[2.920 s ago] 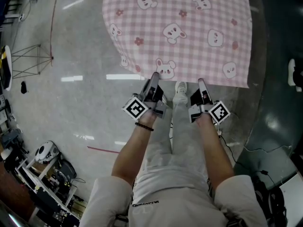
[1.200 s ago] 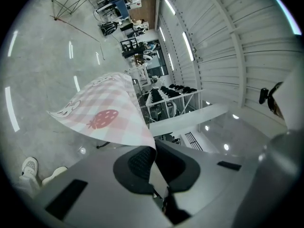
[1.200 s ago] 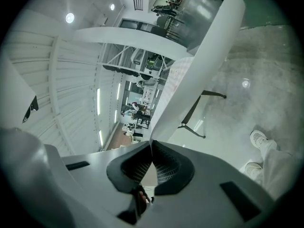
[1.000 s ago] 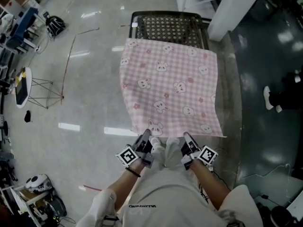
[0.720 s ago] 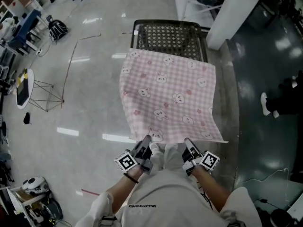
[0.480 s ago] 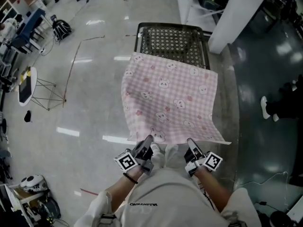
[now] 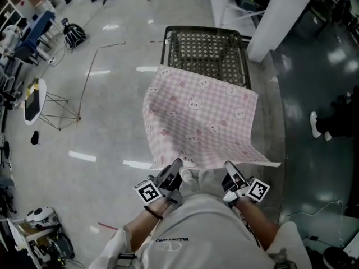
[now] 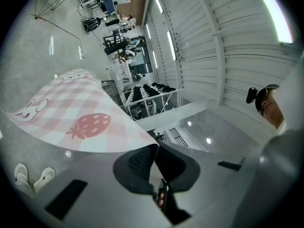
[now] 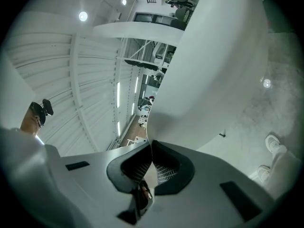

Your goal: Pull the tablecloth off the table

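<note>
The pink checked tablecloth (image 7: 202,125) with rabbit prints hangs stretched in the air between me and the black mesh table (image 7: 205,48). Only its far edge still lies over the table's near side. My left gripper (image 7: 175,168) is shut on the cloth's near left corner, and my right gripper (image 7: 229,170) is shut on the near right corner. In the left gripper view the tablecloth (image 8: 80,120) runs out from the closed jaws, strawberry print up. In the right gripper view the cloth's pale underside (image 9: 209,89) rises from the closed jaws.
A white pillar (image 7: 277,15) stands right of the table. A folding stand (image 7: 42,105) and a round white thing (image 7: 31,101) are on the floor at left. Equipment clutter (image 7: 39,228) sits at the lower left. Dark flooring (image 7: 320,94) lies right.
The cloth has slid further off the mesh table, baring most of its top. Both grippers have risen with the near corners, and the cloth's near edge has lifted and flattened out.
</note>
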`<state>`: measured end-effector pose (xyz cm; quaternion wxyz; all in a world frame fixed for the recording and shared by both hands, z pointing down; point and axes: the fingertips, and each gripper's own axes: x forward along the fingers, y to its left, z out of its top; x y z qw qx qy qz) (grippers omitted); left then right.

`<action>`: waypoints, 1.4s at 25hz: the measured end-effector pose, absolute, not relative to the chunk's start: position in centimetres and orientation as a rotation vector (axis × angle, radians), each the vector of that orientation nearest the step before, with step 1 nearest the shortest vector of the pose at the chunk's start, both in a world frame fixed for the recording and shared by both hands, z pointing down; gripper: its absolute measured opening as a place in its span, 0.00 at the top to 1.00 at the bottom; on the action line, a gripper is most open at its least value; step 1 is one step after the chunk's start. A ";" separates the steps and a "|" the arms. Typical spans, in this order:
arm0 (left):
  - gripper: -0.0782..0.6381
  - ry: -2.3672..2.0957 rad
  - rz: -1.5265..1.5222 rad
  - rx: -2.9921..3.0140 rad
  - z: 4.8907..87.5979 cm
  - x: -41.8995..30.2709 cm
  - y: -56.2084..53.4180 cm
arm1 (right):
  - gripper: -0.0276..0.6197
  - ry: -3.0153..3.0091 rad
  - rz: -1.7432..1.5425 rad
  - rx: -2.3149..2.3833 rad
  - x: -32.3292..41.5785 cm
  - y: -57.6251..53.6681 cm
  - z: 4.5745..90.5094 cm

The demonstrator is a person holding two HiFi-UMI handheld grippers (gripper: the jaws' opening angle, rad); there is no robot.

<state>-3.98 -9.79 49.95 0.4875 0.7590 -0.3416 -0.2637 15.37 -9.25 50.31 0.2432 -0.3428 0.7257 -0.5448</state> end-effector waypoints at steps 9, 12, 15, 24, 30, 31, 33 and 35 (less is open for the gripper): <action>0.88 -0.792 -0.649 1.871 47.0 -4.2 -8.3 | 0.94 2.014 -1.463 -0.895 14.8 -8.0 48.0; 0.88 -0.771 -0.648 1.878 46.3 -3.9 -7.5 | 0.94 2.009 -1.475 -0.889 14.9 -7.4 47.9; 0.88 -0.747 -0.632 1.902 45.4 -3.4 -6.9 | 0.94 2.009 -1.489 -0.890 15.1 -6.9 48.0; 0.88 -0.741 -0.589 1.906 43.8 -4.1 -5.3 | 0.93 2.045 -1.534 -0.773 13.4 -6.5 47.9; 0.88 -0.767 -0.529 1.858 44.3 -6.2 -3.6 | 0.93 2.099 -1.583 -0.672 10.9 -6.5 48.0; 0.88 -0.765 -0.523 1.851 44.4 -6.3 -3.4 | 0.93 2.104 -1.589 -0.667 10.7 -6.5 48.2; 0.88 -0.758 -0.517 1.838 44.4 -6.3 -2.9 | 0.94 2.109 -1.598 -0.661 10.6 -6.4 48.2; 0.88 -0.749 -0.514 1.830 44.2 -6.2 -2.5 | 0.94 2.107 -1.607 -0.659 10.5 -6.3 48.1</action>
